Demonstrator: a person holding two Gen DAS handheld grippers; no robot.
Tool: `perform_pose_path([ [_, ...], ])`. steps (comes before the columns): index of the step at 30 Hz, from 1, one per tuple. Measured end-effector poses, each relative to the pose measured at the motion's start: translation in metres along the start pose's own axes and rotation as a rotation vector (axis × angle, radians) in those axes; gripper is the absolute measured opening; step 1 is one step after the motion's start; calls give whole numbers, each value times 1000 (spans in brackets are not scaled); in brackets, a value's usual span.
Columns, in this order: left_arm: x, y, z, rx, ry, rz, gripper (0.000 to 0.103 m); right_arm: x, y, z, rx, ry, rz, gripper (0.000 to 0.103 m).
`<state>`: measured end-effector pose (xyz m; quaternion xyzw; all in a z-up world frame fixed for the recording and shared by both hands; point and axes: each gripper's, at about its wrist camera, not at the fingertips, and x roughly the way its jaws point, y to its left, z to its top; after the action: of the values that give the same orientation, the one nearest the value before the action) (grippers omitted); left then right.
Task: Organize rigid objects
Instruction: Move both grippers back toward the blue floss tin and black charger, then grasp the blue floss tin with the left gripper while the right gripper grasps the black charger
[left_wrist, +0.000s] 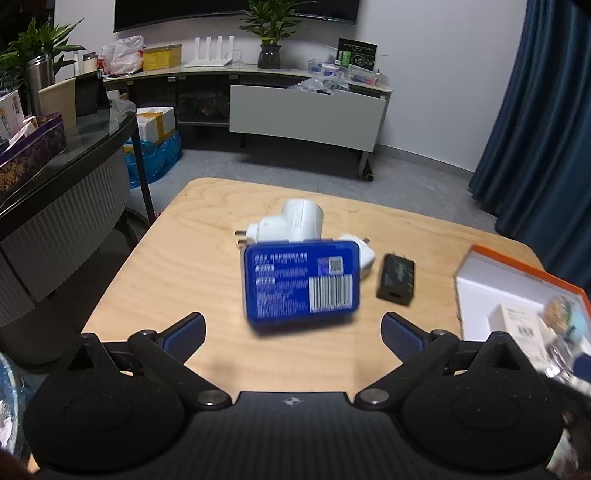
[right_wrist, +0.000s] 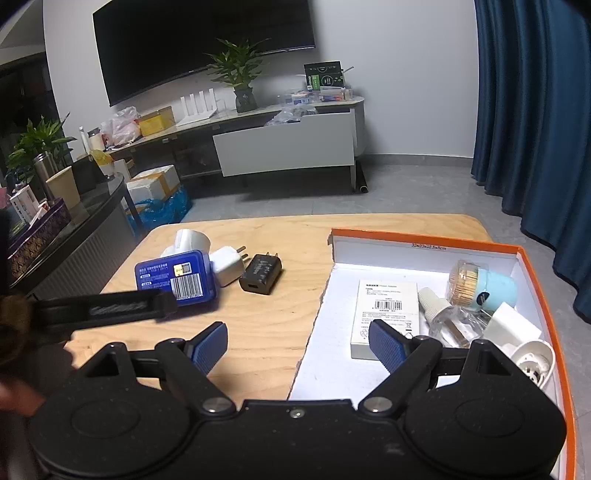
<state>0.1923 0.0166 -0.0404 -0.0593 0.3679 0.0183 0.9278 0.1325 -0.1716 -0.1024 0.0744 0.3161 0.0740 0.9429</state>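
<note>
- Right wrist view: the wooden counter (right_wrist: 258, 332) fills the middle, with the orange-rimmed box (right_wrist: 424, 236) lying open on its right side, its white floor showing.
- In that box I see a flat white carton (right_wrist: 388, 306) with a barcode lying label up, a clear bottle (right_wrist: 454, 325) with a white cap just beside it, a jar of toothpicks (right_wrist: 480, 288) with a pale blue end on its side near the far wall, and a white charger block (right_wrist: 513, 325) next to a round white fitting (right_wrist: 535, 362) at the near right.
- My right hand-held gripper (right_wrist: 299, 345) hangs over the box's left edge, jaws spread wide, nothing between them; one blue pad is over bare wood, the other over the white carton.
- My left hand-held gripper (left_wrist: 293, 330) is spread wide too and empty, above the counter just short of the blue case (left_wrist: 301, 282).
- The blue case lies on the counter left of the box with its barcode side up, blurred in the left wrist view.
- Behind it, touching or nearly so, sits a white plug adapter (left_wrist: 291, 221) and a smaller white charger (right_wrist: 229, 264) with its prongs pointing away.
- A black charger (left_wrist: 397, 280) lies just to the right of the case, apart from it, between the case and the box.
</note>
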Motion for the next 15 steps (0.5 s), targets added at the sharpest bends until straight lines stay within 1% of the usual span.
perform_pose_path([
  [2,10,-2,3,-12,-5,4,103,3,0,1,-5,0,5,99],
  [7,34,-10,13,-13,-14,39,103,13,1,2,-8,5,25,99],
  [12,54,-17,14,4,-11,99,103,23,2,5,-11,12,34,99],
  [15,63,-16,14,21,-6,100,102,28,2,6,-8,16,39,99],
])
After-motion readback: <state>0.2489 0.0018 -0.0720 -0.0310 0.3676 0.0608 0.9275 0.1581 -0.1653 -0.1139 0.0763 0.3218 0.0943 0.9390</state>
